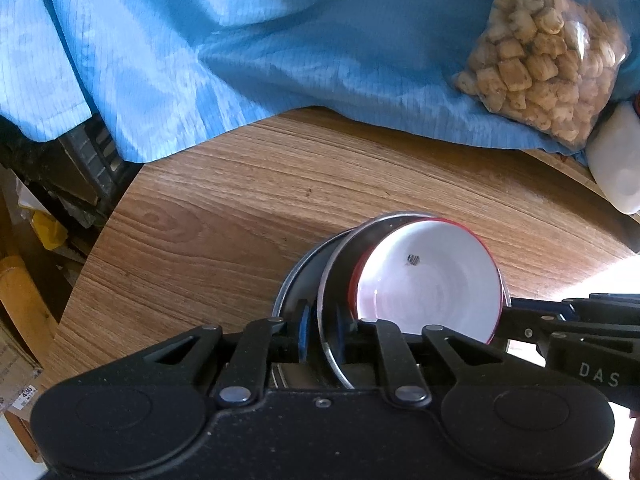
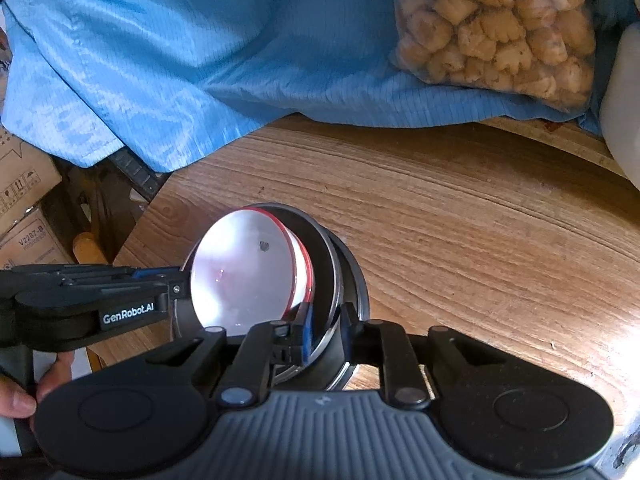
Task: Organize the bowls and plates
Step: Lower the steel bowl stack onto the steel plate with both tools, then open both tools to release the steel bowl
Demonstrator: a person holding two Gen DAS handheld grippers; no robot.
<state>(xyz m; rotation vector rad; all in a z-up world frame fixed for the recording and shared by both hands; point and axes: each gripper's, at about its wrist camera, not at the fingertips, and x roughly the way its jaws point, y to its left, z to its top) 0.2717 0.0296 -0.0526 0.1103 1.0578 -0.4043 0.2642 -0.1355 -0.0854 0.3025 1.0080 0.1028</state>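
My left tool (image 1: 320,334) pinches the dark plate's rim (image 1: 332,344) just ahead; the red-rimmed bowl (image 1: 432,284) tilts inside it, and my right tool (image 2: 324,330) pinches the opposite rim (barely). If either pinch loosens, the bowl could slide onto the tabletop (image 1: 240,200).

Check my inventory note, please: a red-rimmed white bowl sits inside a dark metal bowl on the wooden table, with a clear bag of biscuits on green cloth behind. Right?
Not quite: the cloth is blue, not green, as the left wrist view shows. The red-rimmed white bowl inside the dark metal bowl, the wooden table and the clear bag of biscuits are as stated.
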